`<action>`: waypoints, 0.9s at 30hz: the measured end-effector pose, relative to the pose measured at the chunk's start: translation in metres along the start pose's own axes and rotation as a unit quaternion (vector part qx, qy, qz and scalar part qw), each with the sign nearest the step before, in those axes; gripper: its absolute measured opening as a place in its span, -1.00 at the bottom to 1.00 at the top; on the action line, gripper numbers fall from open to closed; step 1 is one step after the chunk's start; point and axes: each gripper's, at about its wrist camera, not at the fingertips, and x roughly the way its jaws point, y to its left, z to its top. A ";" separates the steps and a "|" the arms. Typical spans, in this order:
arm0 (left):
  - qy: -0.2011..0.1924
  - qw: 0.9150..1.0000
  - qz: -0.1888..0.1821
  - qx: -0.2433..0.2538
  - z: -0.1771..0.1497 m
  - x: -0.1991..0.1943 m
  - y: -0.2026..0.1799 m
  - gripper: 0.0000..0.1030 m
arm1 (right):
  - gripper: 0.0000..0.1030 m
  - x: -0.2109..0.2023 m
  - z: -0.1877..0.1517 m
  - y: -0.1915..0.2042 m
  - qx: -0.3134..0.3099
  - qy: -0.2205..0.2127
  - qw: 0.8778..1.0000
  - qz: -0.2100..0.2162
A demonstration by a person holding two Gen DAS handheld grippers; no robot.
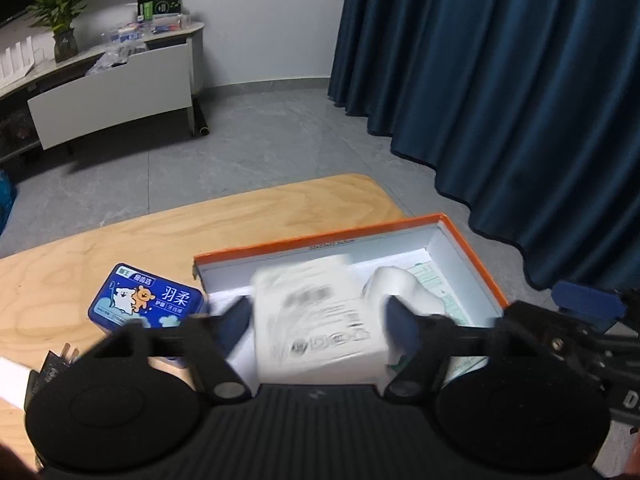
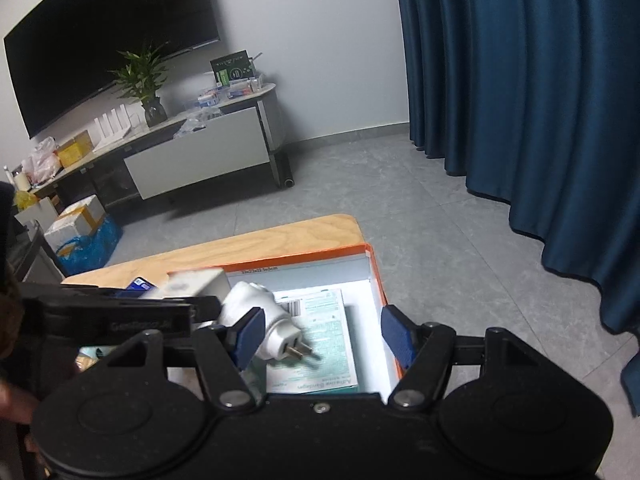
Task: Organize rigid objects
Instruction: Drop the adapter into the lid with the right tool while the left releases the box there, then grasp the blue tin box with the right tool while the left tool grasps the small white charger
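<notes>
An open orange-rimmed box (image 1: 320,238) with a white inside stands on the wooden table (image 1: 200,228). My left gripper (image 1: 318,320) is over it, jaws wide. A white printed carton (image 1: 320,312) sits between its fingers, blurred, with the pads not seen pressing on it. A white plug adapter (image 2: 264,308) lies in the box on a green-printed bandage pack (image 2: 328,344). My right gripper (image 2: 322,336) is open above them, its left pad beside the adapter and nothing held. A blue tin (image 1: 146,300) with cartoon bears lies left of the box.
A dark plug with metal prongs (image 1: 56,360) lies at the table's left near edge. Dark blue curtains (image 1: 500,100) hang to the right over grey floor. A low TV stand (image 2: 192,156) with a plant and clutter stands at the far wall.
</notes>
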 end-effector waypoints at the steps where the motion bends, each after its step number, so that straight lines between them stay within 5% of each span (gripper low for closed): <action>1: -0.002 1.000 0.001 -0.003 -0.001 -0.002 0.002 0.62 | 0.51 -0.001 0.000 0.001 -0.001 -0.001 1.000 0.002; 13: -0.018 0.998 0.020 -0.049 -0.008 -0.038 0.034 0.65 | 0.51 -0.018 -0.002 0.025 -0.019 -0.005 1.000 0.024; 27: -0.030 0.989 0.100 -0.104 -0.031 -0.085 0.079 0.68 | 0.51 -0.038 -0.009 0.059 -0.046 -0.005 0.998 0.045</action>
